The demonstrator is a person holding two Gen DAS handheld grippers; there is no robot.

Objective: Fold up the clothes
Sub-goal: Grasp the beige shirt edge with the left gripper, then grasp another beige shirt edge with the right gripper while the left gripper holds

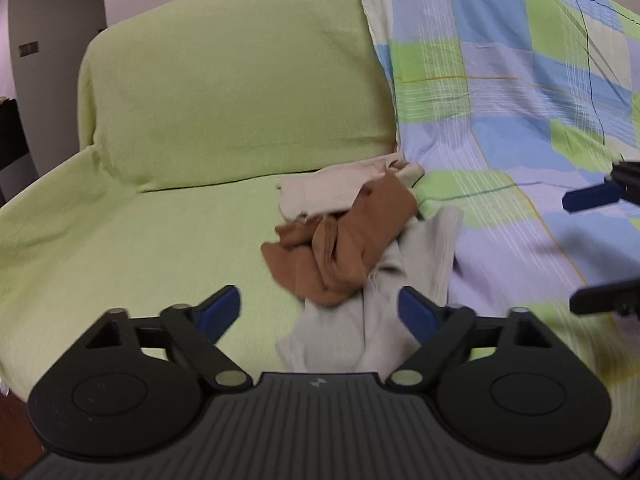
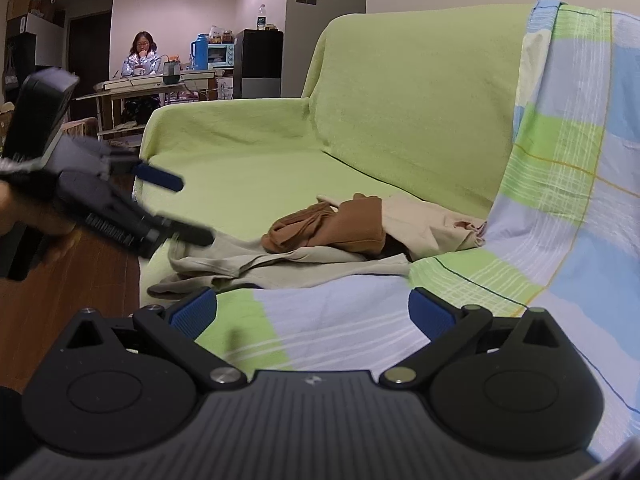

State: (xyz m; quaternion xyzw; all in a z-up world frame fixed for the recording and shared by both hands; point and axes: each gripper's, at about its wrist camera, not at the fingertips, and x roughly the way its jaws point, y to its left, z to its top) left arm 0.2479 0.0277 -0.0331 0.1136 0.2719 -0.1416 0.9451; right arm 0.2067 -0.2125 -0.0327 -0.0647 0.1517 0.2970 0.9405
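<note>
1. The left gripper has its jaws wide apart and holds nothing; its blue pads stand at both sides of the near end of the grey garment, without touching it.
2. The right gripper also has the jaws spread wide and empty, above the checked sheet.
3. The clothes lie in a small pile on the seat of the green sofa, at the border with the checked sheet.
4. In the left wrist view, the brown garment lies crumpled on top of the grey garment, and the beige garment lies behind it, toward 12 o'clock.
5. In the same view the right gripper comes in at 3 o'clock, over the checked sheet.
6. In the right wrist view the left gripper is at 9 o'clock, near the grey garment's end, blurred.
7. Far behind, at 11 o'clock, a person sits at a bench.
</note>
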